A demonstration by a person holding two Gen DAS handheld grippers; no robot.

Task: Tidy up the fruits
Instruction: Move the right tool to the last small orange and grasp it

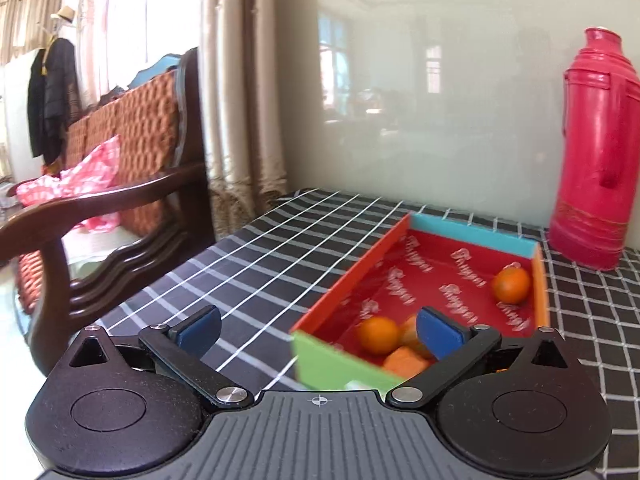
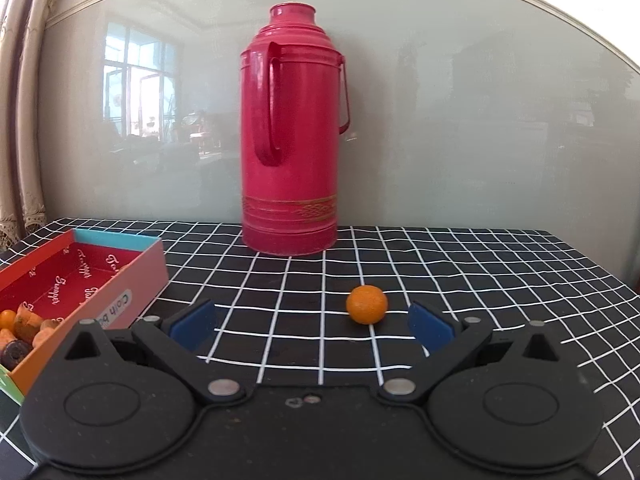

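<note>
A shallow box with a red printed lining holds several small orange fruits, one alone near its far right corner. My left gripper is open and empty, hovering over the box's near left corner. In the right wrist view the same box sits at the left with orange fruits and a dark fruit in its near end. A single orange lies on the checked cloth just ahead of my right gripper, which is open and empty, the orange between and slightly beyond its fingertips.
A tall red thermos stands at the back of the table against the glossy wall; it also shows in the left wrist view. A wooden sofa stands off the table's left edge. The black checked cloth covers the table.
</note>
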